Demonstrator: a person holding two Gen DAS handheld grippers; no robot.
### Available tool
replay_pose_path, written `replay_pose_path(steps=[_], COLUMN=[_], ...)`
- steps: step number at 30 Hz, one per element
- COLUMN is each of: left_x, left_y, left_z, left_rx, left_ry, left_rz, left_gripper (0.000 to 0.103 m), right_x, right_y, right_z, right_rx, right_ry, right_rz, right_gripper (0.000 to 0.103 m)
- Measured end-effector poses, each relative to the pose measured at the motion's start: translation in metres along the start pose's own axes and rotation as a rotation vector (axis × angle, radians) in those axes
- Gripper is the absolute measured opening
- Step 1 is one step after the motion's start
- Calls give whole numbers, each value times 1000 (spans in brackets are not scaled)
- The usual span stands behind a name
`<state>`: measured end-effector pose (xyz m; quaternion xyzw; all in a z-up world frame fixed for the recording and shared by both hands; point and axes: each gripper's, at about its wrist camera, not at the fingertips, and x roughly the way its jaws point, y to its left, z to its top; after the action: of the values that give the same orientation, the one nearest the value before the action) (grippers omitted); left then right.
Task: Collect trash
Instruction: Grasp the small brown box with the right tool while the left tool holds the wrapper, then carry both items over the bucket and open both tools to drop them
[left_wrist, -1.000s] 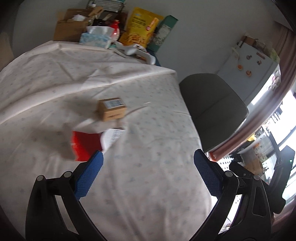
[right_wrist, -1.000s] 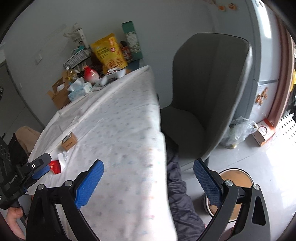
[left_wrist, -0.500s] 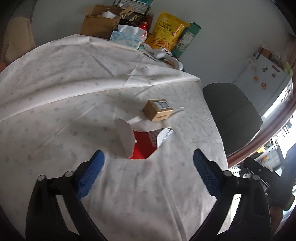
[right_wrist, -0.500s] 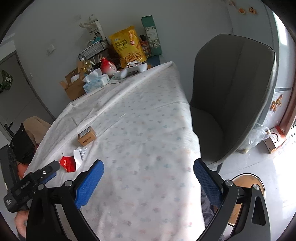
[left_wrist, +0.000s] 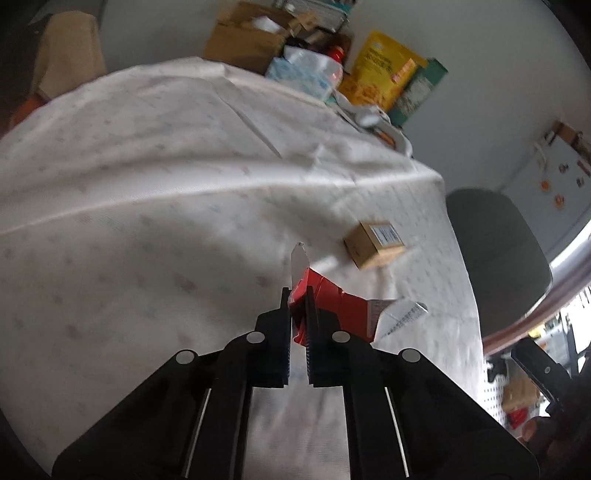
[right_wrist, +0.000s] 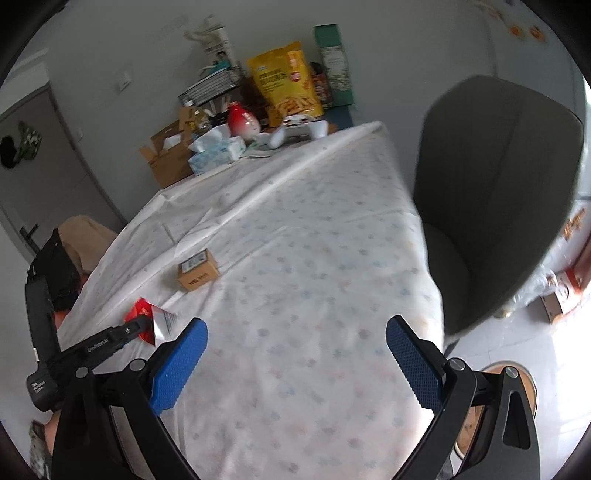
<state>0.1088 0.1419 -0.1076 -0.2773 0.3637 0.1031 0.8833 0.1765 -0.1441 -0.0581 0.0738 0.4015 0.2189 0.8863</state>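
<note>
Two trash items show on the tablecloth (right_wrist: 314, 258): the red wrapper (left_wrist: 332, 299) and the small cardboard box (left_wrist: 375, 240). Neither is binned yet, so call it early in the task.

Your left gripper (left_wrist: 297, 295) is pinched narrow on the near edge of the red wrapper; the torn white flap sticks up just past the tips, and the white printed end trails off to the right. In the right wrist view the wrapper (right_wrist: 142, 317) sits at the left gripper's tip, low over the cloth. I can't tell whether it is fully lifted or touching the cloth.

Your right gripper (right_wrist: 297, 354) is spread wide, holding nothing, hovering over the near edge of the table, well apart from both items.

The small cardboard box (right_wrist: 197, 269) is untouched, just beyond the wrapper, label side up, sitting flat on the cloth.

What's left, by my read: lift the wrapper clear, carry it to a bin, then take the box. A round tan container (right_wrist: 517, 384) shows on the floor behind your right gripper, probably the bin, but it is mostly hidden.

The clutter at the far end (yellow snack bag (right_wrist: 284, 83), tissue pack (right_wrist: 216, 151)) doesn't look like trash; leave it.

Risk: the grip is on a thin edge of the wrapper, so it may slip.
</note>
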Motion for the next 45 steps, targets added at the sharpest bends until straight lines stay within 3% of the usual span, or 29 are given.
replay_pose_path(steps=[10,14,24,25,26,27,35,45], left_x=[-27,-36,-34,-31,-29,-28,-27,-12], left_y=[38,58,82,83,83,82,57,-9], left_z=[16,20,26,26,26,26,25,15], left_rx=[-63,-99,-144,-148,-147,-143,-100,8], left_ry=[-76,-104,-111,-105,-99,-95,-94,-49], left_rz=[56,85,89,82,78,76,38,-55], left_gripper=[7,7,7,7,7,7,7,7], right_x=[50,75,130,135,141,145,103,45], right_y=[73,98,123,126,131,132,111,41], right_z=[19,24,34,35,34,33,29,22], right_rx=[-171,-236,-298,-323,-362,-373,-301,-176], right_ry=[61,85,126,120,128,156,145,86], right_rz=[81,68,31,42,51,49,100,44], right_gripper=[91,85,83,69,48,46,46,46])
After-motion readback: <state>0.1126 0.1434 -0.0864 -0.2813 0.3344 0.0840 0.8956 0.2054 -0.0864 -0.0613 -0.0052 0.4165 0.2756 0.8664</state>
